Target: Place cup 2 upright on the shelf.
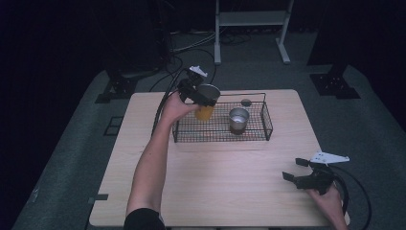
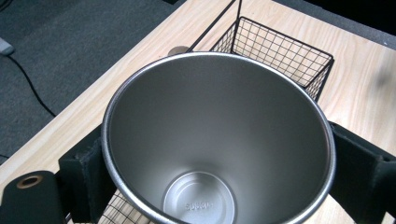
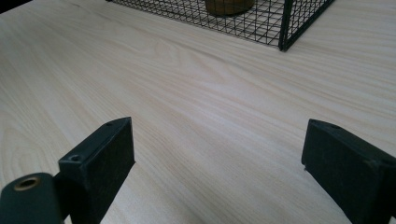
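My left gripper (image 1: 196, 93) is shut on a metal cup (image 1: 207, 103) with an orange outside and holds it upright over the left end of a black wire basket (image 1: 220, 140). In the left gripper view the cup's steel inside (image 2: 219, 140) is empty, and a black pad (image 2: 86, 184) presses on each side of its rim. A second, steel-coloured cup (image 1: 238, 120) stands inside the basket, right of the held one. My right gripper (image 1: 293, 168) rests low at the table's front right, open, with bare wood between its jaws (image 3: 219, 163).
The basket (image 3: 285, 28) stands at the back middle of a light wooden table (image 1: 215, 187). A small dark round thing (image 1: 246, 102) lies on the wood just behind it. Cables and a white stand (image 1: 251, 19) are on the grey floor beyond.
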`<state>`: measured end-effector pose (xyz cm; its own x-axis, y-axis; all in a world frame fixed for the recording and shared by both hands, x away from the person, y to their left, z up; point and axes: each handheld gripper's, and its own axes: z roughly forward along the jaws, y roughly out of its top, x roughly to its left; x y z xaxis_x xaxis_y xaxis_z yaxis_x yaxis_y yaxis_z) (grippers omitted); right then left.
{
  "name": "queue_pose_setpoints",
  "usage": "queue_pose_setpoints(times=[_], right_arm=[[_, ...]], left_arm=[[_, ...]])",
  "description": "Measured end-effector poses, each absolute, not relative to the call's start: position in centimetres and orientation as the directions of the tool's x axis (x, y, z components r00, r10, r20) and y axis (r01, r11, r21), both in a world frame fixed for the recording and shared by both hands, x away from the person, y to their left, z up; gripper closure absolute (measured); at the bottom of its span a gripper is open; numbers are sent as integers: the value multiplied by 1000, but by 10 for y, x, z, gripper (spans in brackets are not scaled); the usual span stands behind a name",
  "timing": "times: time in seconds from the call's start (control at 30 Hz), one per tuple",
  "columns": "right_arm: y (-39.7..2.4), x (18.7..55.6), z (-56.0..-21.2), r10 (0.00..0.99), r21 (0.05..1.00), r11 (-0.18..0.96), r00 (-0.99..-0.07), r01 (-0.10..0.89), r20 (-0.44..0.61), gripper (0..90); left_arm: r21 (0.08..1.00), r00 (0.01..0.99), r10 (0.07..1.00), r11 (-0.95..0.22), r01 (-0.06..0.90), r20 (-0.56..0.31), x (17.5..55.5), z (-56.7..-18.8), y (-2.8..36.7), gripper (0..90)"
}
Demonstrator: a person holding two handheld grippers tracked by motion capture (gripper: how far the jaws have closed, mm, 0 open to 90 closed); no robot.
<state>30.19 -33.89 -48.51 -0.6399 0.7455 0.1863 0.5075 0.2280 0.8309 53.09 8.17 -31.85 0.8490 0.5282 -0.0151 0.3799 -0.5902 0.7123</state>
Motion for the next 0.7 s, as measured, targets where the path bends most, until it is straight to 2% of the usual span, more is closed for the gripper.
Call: queue_pose_setpoints(times=[0.7], right_arm=[[-342,302,-484,747,834,220,-637,506,189,85]], left_arm=[[703,829,558,-571,424,-46,542,-340,78,91]])
